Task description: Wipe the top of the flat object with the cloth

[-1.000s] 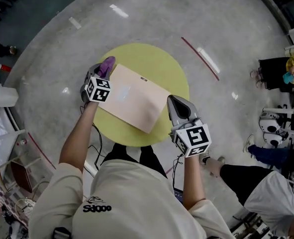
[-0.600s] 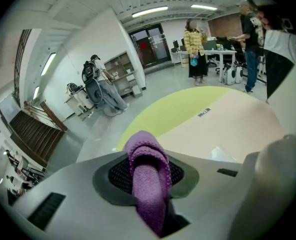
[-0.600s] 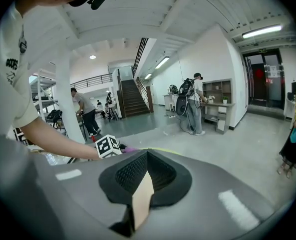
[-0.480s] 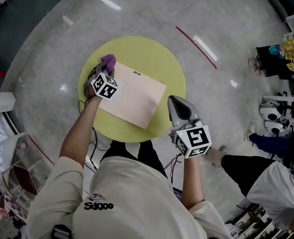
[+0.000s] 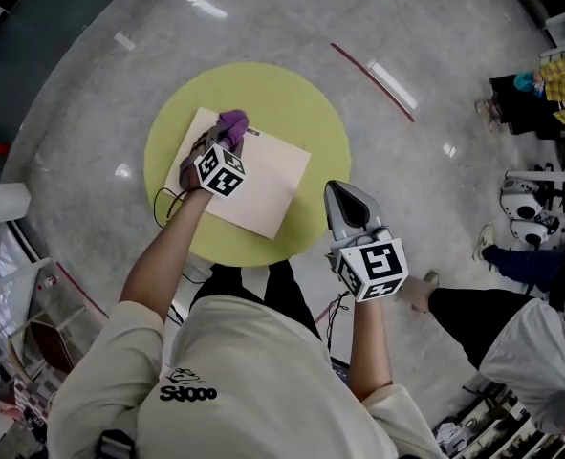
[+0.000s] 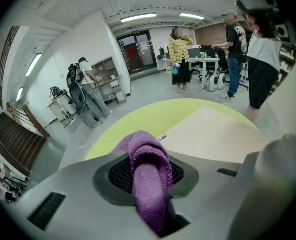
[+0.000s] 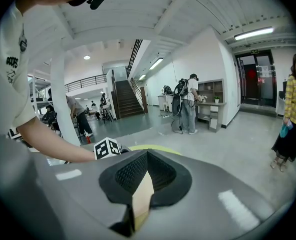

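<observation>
Whereas a second ago the left gripper [image 5: 223,140] sat at the far left corner of the board with its cloth hanging off the left edge, we now see it over the board itself, further right along the far edge. The folded purple knitted cloth [image 5: 231,120] has come with it and lies on the top of the flat beige rectangular board [image 5: 263,185], close to a small dark label [image 5: 253,133] at that far edge. The board appears to lie where it did on the round yellow-green tabletop [image 5: 315,113], toward the left and near side. The right gripper [image 5: 334,191] has hardly shifted. A second ago its tip overlapped the board's right corner; now it hovers just off that corner, over the tabletop's near right part, touching nothing we can see.

From the left gripper view we read the jaws pinching the cloth, which fills the gap between them and bulges out beyond the tips. From the right gripper view we read the jaws drawn almost together, only a thin slit left between them, with nothing gripped. Through the slit we see beige above and yellow-green below.

We count one cloth, one board, one tabletop and two grippers, each carrying one cube with square markers.
</observation>
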`<state>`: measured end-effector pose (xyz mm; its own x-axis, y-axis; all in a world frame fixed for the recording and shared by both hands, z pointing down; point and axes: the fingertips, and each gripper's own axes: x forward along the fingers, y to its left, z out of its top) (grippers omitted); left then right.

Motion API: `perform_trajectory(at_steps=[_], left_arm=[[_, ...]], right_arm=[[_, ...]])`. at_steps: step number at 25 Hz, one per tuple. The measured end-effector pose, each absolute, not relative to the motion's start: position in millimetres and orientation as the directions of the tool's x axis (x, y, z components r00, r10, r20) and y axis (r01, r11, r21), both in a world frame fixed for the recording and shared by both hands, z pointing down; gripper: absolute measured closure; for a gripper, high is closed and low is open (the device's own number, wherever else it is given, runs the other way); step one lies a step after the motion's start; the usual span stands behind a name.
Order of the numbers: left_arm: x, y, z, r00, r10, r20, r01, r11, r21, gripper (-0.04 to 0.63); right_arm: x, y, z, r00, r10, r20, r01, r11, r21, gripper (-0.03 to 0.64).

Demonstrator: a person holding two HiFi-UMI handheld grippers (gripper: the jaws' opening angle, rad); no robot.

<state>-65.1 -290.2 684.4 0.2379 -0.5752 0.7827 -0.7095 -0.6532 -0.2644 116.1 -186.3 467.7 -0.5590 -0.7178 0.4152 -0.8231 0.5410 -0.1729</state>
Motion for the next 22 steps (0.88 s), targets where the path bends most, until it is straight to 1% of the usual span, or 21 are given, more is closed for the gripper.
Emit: perform_trajectory(at_steps=[8, 15, 19, 22], left_arm=[[21.8, -262.6, 679.1, 0.378, -0.502, 0.778, -0.636, -0.751, -0.176, 0.495], [92.4, -236.1, 677.3, 0.483, -0.418, 0.769, -0.514, -0.846, -0.137, 0.495], [114.5, -214.7, 676.8, 0.525, -0.371, 0.766, -0.413, -0.898, -0.152, 0.495], [113.7, -205.1, 678.5, 0.511, -0.376, 0.773, -0.354, -0.911, -0.21, 0.495]], right_arm=[[141.2, -169.7, 462.1, -0.522, -0.749, 0.407, -0.849, 0.502, -0.166, 0.607], [163.8, -160.1, 459.1, -0.487, -0.774, 0.404, -0.871, 0.463, -0.163, 0.607], [167.1, -153.8, 460.0, -0.477, -0.779, 0.407, -0.877, 0.449, -0.168, 0.607], [164.9, -153.0, 460.2, -0.481, -0.778, 0.405, -0.875, 0.453, -0.171, 0.607]])
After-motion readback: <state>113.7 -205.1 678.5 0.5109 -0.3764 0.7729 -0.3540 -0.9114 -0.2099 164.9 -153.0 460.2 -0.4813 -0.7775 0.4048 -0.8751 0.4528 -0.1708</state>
